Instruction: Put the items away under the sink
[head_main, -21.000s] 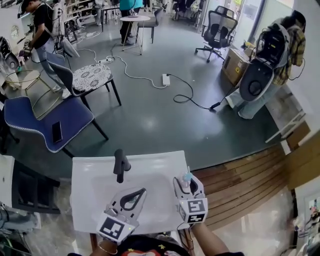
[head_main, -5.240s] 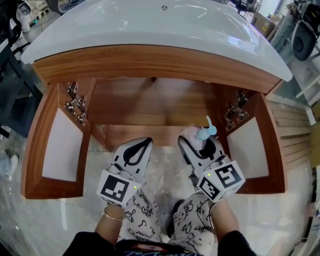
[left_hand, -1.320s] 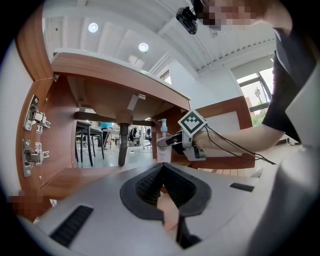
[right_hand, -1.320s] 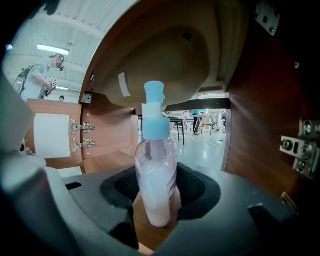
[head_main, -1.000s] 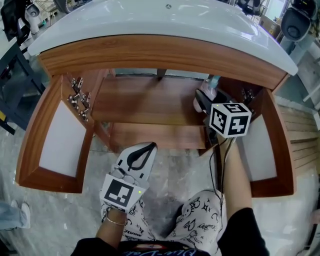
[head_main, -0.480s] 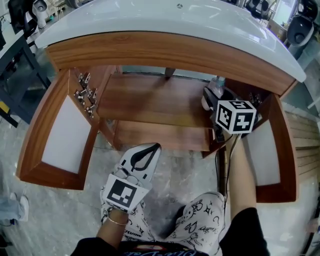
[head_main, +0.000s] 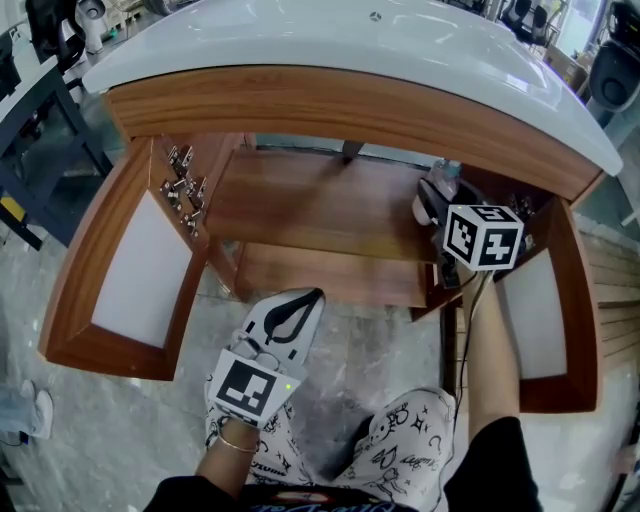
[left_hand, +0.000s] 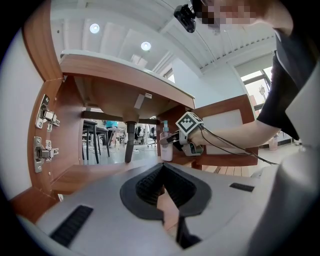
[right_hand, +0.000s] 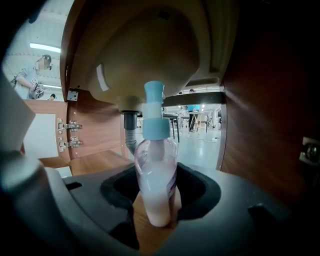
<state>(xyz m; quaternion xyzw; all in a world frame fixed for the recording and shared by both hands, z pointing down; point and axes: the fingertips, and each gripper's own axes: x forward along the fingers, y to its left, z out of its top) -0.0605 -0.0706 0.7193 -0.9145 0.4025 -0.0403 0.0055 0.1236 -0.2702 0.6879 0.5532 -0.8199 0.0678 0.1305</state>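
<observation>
Holding pinkish liq.: pump bottle (right_hand: 156, 172), inside cabinet (head_main: 300, 205).

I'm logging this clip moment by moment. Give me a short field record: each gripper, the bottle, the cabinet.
right gripper: shut on the pump bottle, reaching into the cabinet's right side
pump bottle: upright, blue pump, pale liquid
left gripper: shut, empty, outside the cabinet
cabinet: wooden, under the sink, doors swung open
drain pipe: behind the bottle, to its left

Pump bottle (right_hand: 156, 170), pale lotion, blue top, upright inside cabinet (head_main: 320, 210)
</observation>
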